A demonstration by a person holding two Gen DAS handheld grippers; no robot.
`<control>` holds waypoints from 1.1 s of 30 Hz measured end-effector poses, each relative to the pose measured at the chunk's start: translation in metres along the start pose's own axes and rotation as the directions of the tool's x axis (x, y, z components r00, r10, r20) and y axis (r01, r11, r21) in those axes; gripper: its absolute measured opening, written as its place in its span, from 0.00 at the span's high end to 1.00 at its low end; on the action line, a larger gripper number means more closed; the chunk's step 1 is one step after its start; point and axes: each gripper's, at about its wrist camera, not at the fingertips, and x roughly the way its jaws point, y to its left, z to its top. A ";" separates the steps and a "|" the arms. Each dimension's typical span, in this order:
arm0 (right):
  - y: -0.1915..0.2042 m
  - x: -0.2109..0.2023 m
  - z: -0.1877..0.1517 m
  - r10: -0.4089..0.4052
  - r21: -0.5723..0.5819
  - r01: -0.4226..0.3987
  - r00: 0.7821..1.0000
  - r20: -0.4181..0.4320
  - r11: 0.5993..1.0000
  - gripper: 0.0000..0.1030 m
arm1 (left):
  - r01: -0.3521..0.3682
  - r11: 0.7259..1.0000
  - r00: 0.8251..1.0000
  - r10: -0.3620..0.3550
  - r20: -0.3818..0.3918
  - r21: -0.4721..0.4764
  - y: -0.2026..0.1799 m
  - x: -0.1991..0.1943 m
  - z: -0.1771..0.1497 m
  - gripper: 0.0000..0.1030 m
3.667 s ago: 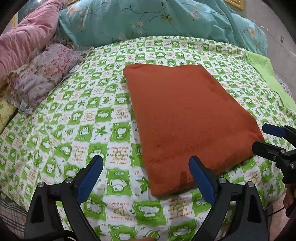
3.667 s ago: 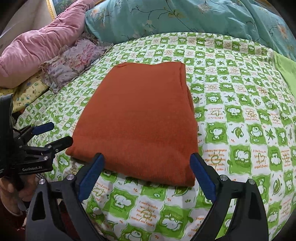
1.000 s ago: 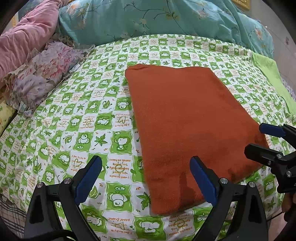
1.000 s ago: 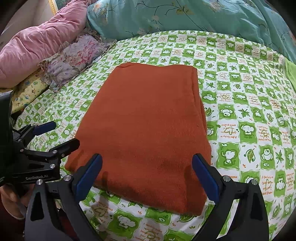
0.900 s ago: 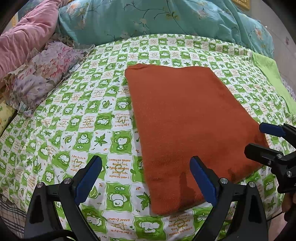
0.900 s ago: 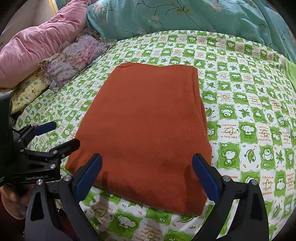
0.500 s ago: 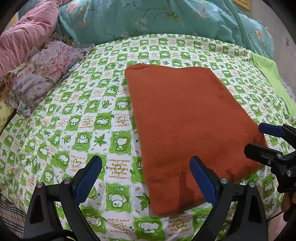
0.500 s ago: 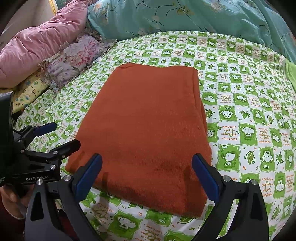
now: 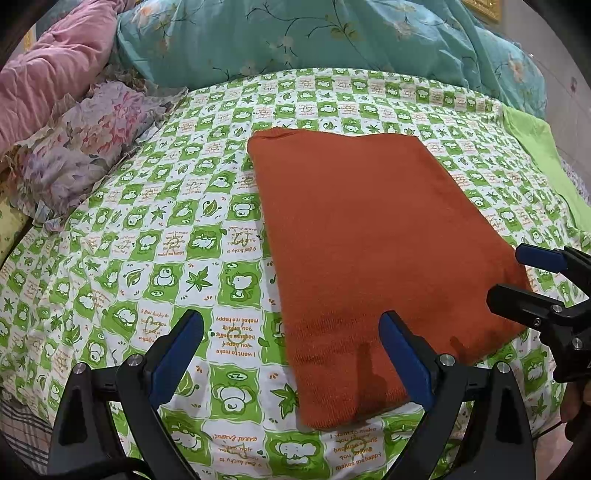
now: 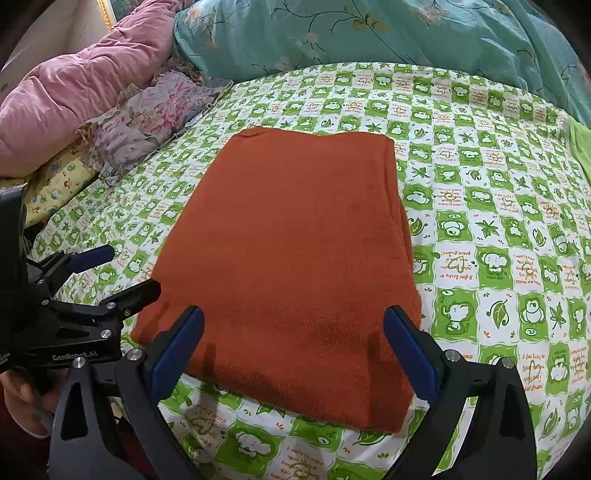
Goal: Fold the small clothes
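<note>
A rust-orange knit garment [image 9: 376, 258] lies folded into a flat rectangle on the green-and-white patterned bedsheet [image 9: 147, 240]. In the left wrist view my left gripper [image 9: 291, 343] stands open above the garment's near left corner, holding nothing. The right gripper shows there at the right edge, its fingers [image 9: 532, 254] apart. In the right wrist view the garment [image 10: 291, 258] fills the middle, and my right gripper [image 10: 293, 336] is open over its near edge, empty. My left gripper [image 10: 118, 271] appears at the left by the garment's near left corner, also open.
A teal floral quilt [image 9: 332, 33] lies along the back of the bed. A pink quilt [image 10: 74, 92] and a faded floral pillow [image 10: 155, 107] are piled at the left. A plain green cloth [image 9: 543, 158] lies at the far right. A hand [image 10: 26, 402] holds the left gripper.
Both grippers have crept forward slightly toward the garment's near edge since 3.7 s ago. In the last second almost nothing has moved; both stay open.
</note>
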 end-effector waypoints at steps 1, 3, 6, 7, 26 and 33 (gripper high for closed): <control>0.000 0.000 0.000 0.000 0.000 0.000 1.000 0.000 1.000 0.05 | 0.000 1.000 1.000 0.000 0.000 0.000 0.000 0.000 0.000 0.07; 0.000 0.000 0.000 -0.002 0.000 0.002 1.000 0.001 1.000 0.05 | 0.000 1.000 1.000 0.000 -0.001 0.000 0.000 0.000 0.000 0.07; 0.000 0.000 0.000 0.000 0.000 0.000 1.000 0.000 1.000 0.05 | 0.001 1.000 1.000 -0.001 -0.002 0.002 -0.001 0.000 0.000 0.07; 0.000 0.000 0.000 -0.001 0.000 0.001 1.000 0.000 1.000 0.05 | 0.002 1.000 1.000 -0.002 -0.002 0.002 -0.001 0.000 0.000 0.07; -0.002 -0.003 0.008 0.003 0.005 -0.003 1.000 0.009 1.000 0.05 | 0.004 1.000 1.000 -0.004 0.013 0.002 0.000 -0.002 0.003 0.07; -0.004 -0.004 0.008 0.004 0.009 -0.004 1.000 0.021 1.000 0.05 | 0.016 1.000 1.000 -0.016 0.013 0.007 0.000 -0.001 0.007 0.07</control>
